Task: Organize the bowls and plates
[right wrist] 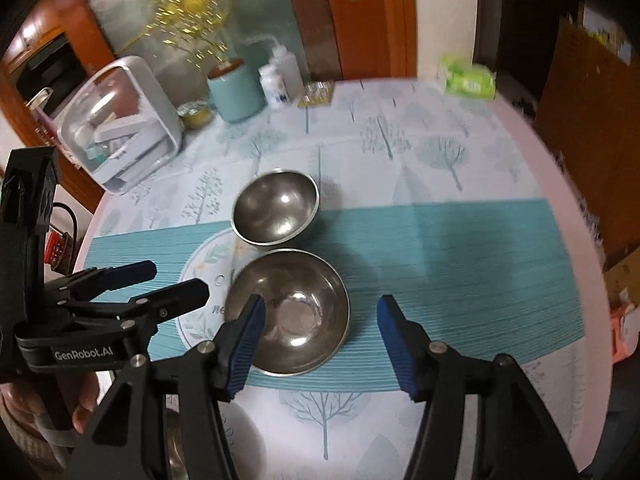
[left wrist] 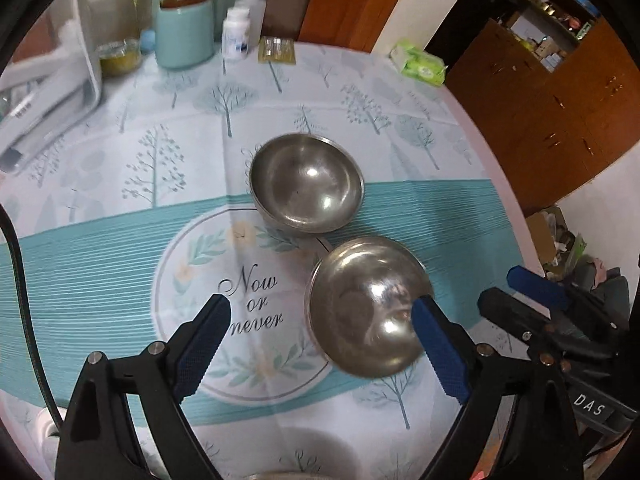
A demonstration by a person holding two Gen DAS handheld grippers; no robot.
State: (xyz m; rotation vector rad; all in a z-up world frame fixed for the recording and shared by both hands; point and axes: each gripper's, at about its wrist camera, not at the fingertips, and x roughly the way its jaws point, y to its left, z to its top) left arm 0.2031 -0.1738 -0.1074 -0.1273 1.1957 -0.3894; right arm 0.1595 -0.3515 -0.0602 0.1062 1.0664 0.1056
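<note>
Two steel bowls stand on the patterned tablecloth. The far bowl (left wrist: 307, 182) (right wrist: 276, 210) sits near the table's middle. The near bowl (left wrist: 366, 306) (right wrist: 290, 310) sits just in front of it, almost touching. My left gripper (left wrist: 322, 308) is open and empty, above the round "Now or never" print, its right finger at the near bowl's right rim. My right gripper (right wrist: 320, 312) is open and empty, with the near bowl's right half between its fingers. Each gripper shows in the other's view: the right one (left wrist: 520, 284), the left one (right wrist: 172, 280).
A teal canister (left wrist: 184, 32), white bottles (left wrist: 237, 32), a small glass jar (left wrist: 119, 54) and a white clear-front box (right wrist: 120, 124) stand along the far edge. A green tissue pack (left wrist: 418, 62) lies far right. Another metal rim (left wrist: 276, 475) shows at the near edge.
</note>
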